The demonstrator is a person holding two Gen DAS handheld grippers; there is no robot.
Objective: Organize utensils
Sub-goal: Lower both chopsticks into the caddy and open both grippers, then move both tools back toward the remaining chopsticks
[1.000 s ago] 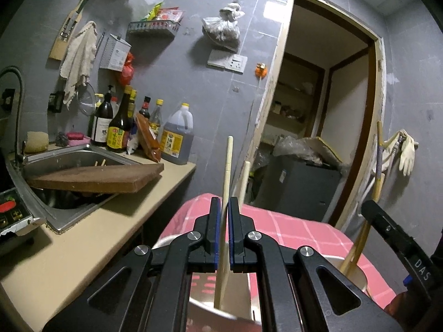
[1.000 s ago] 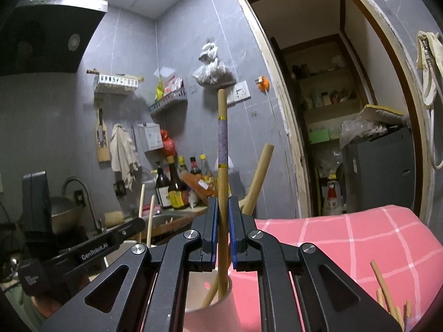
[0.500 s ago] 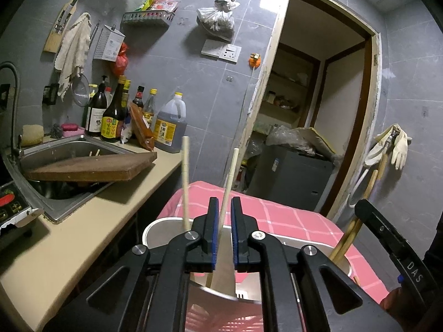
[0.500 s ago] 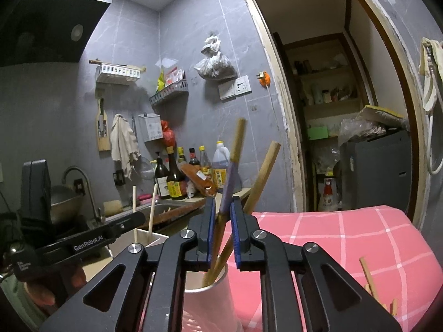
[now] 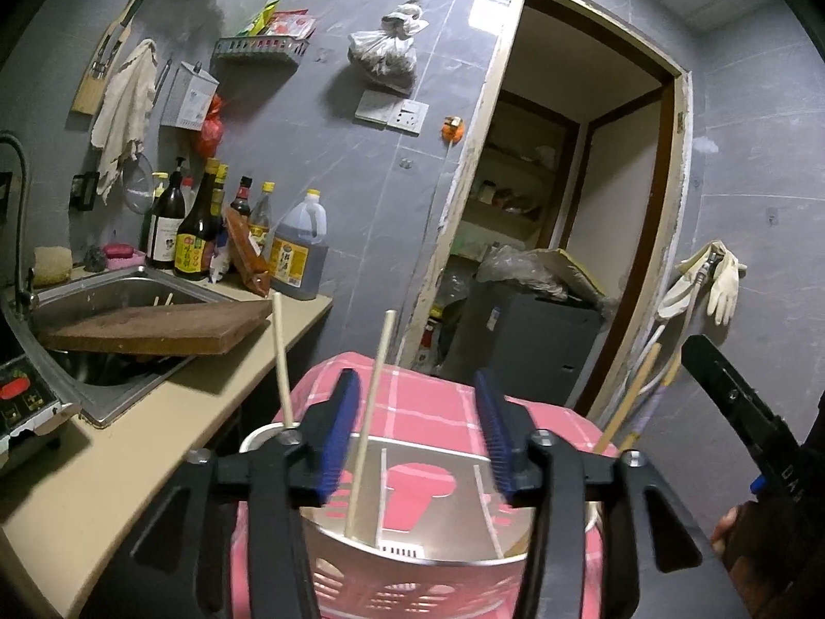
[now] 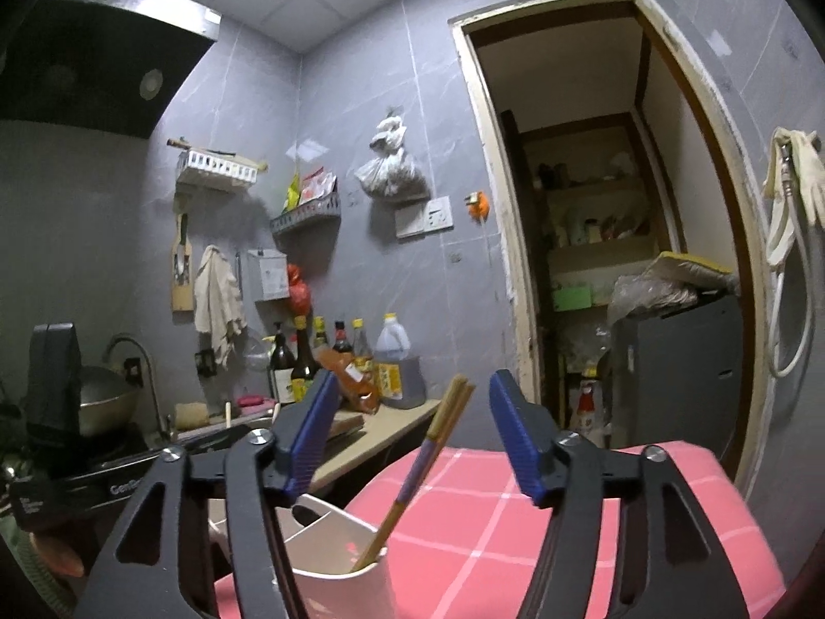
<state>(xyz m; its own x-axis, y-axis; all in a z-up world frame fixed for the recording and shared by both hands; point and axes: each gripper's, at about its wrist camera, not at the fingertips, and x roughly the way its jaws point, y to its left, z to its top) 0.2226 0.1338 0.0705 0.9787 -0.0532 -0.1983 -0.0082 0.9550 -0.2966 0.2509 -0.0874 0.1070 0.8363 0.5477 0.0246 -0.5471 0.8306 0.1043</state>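
Observation:
A white utensil holder [image 5: 412,531] with a metal divider stands on the pink checked tablecloth [image 5: 428,407]. Two pale chopsticks [image 5: 368,428] lean upright in its left compartment. My left gripper [image 5: 415,428] is open and empty just above the holder, with one chopstick standing between its jaws, untouched. In the right wrist view, two wooden chopsticks with purple bands [image 6: 417,469] lean in the holder's right compartment [image 6: 335,557]. My right gripper [image 6: 412,438] is open around them without touching. The right gripper also shows at the right edge of the left wrist view [image 5: 732,407].
A kitchen counter [image 5: 129,464] with a steel sink [image 5: 103,309] and a wooden cutting board [image 5: 154,327] lies to the left. Sauce bottles [image 5: 206,237] stand at the wall. An open doorway [image 5: 567,258] with a dark cabinet is behind the table.
Both grippers have opened and let go of their chopsticks, which now lean in the holder. Both grippers have drawn back a little.

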